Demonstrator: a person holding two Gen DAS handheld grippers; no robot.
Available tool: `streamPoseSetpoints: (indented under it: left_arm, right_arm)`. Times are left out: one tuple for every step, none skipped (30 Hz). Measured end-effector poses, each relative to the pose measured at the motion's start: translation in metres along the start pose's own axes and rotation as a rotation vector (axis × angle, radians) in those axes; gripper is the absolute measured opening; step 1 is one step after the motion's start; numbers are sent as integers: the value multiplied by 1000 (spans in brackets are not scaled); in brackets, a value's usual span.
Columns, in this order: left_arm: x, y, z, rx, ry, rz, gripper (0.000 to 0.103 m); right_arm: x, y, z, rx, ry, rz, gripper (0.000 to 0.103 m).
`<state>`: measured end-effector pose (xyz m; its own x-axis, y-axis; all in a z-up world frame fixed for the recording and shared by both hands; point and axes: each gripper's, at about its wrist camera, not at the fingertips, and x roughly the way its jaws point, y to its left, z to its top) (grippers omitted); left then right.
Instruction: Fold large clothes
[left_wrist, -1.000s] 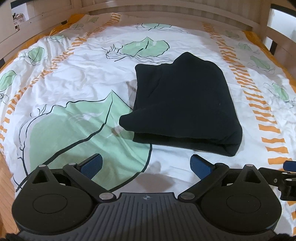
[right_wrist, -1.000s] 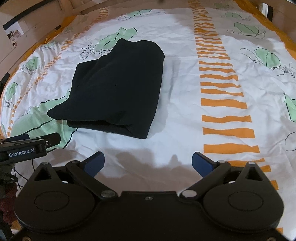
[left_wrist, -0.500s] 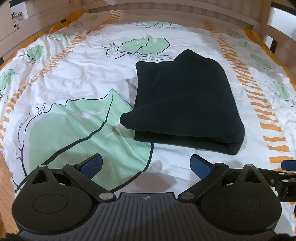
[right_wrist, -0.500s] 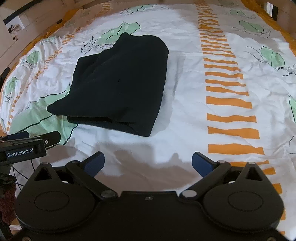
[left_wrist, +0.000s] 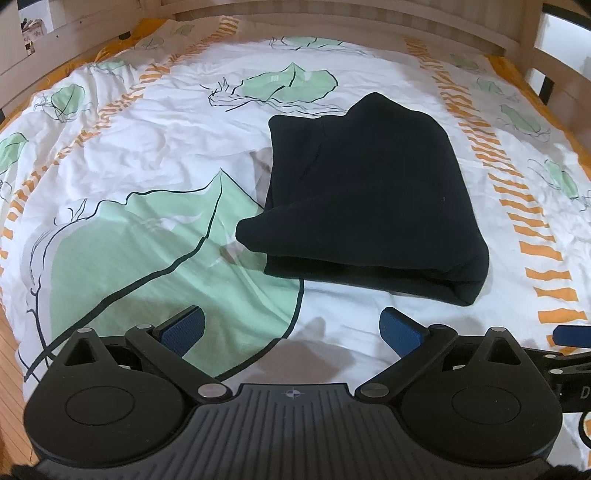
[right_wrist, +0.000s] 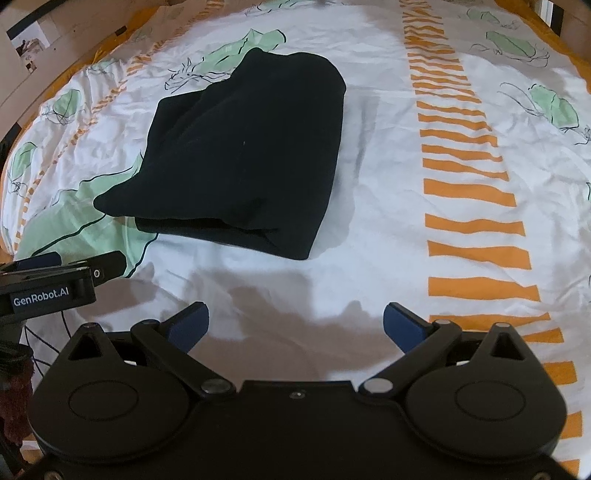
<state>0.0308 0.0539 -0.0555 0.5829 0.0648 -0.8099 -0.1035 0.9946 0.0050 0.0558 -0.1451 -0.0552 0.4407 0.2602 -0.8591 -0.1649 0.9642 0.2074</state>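
A: Nearest the lens?

B: The left gripper (left_wrist: 291, 326) and right gripper (right_wrist: 295, 325), both with jaws spread wide and empty, side by side over the near edge of the bed (left_wrist: 110, 155).

A: And the garment?

B: The black garment (left_wrist: 369, 195) lies folded beyond them on the leaf-print duvet (right_wrist: 388, 155), touched by neither. A wooden frame (left_wrist: 332, 18) rims the far side.

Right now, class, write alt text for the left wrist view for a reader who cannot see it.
A folded black fabric garment lies on a white bedspread printed with green leaves and orange stripes. The left gripper is open and empty just short of its near edge.
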Motion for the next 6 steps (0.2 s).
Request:
streamPoseSetpoints:
  left_arm:
    - [0,0,0,2,0,-1,103]
    - [0,-1,-1,2,-1,0,103]
    - [0,-1,-1,2,-1,1,103]
    - [0,-1,-1,3,-1,0,103]
    - [0,-2,-1,4,-1,-3,103]
    - [0,-2,-2,2,-2,-5,103]
  right_arm:
    - [0,0,0,1,2,0,100]
    - [0,0,0,2,3,1,100]
    - [1,0,0,3,4,1,100]
    - [1,0,0,3,5,2,100]
    - [1,0,0,4,6,2,100]
    - [2,0,0,3,7,2,100]
